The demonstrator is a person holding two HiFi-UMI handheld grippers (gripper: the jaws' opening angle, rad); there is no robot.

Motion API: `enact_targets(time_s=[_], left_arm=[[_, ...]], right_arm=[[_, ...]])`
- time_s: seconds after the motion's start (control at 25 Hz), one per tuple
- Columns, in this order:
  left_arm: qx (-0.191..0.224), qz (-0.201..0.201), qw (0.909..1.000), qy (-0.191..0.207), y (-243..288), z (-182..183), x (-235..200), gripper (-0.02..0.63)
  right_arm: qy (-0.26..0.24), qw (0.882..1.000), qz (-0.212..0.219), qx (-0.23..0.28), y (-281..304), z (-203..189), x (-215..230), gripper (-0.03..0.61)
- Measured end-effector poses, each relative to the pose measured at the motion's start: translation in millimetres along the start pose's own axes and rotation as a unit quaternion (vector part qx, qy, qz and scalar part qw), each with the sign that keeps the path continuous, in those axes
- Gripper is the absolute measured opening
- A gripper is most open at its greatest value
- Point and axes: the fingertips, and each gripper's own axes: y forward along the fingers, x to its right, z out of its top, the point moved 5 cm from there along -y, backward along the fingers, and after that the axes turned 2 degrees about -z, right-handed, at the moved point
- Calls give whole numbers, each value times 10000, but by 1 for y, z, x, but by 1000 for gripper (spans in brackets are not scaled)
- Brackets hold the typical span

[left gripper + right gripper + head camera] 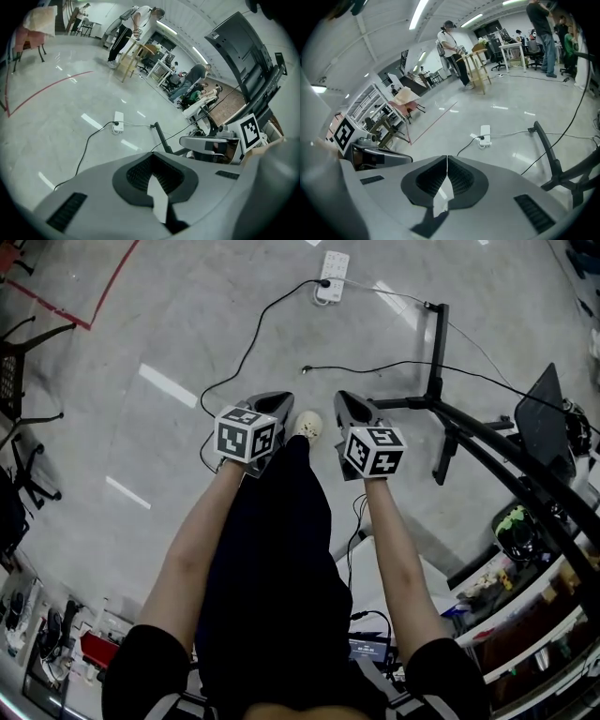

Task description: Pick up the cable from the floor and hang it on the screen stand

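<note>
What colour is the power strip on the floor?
White; the power strip shows best in the head view.

We stand on a glossy grey floor [94,427] crossed by a red line [112,287], with strip lights [419,11] overhead and desks [513,47] beyond.

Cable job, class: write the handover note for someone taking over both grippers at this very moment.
Left gripper: shut, empty, held above the floor.
Right gripper: shut, empty, level with the left one.
Cable: black, lying on the floor ahead, one end plugged into the power strip.
Screen stand: ahead and to the right.
Done: nothing yet; the cable is untouched.
Left: open a gripper, pick the cable up off the floor, carry it right and hang it on the stand.
</note>
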Motion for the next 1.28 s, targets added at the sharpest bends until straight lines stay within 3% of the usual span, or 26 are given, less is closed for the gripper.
enact_targets(time_s=[0.56, 1.28], left_arm=[[-49, 5, 9998, -193, 55, -34, -53, 3], [-437, 108, 9986, -261, 124, -98, -130, 3]], right_arm=[[-60, 9997, 67, -212, 72, -50, 37, 23], [-954, 9902, 150, -1011, 161, -121, 81, 23]])
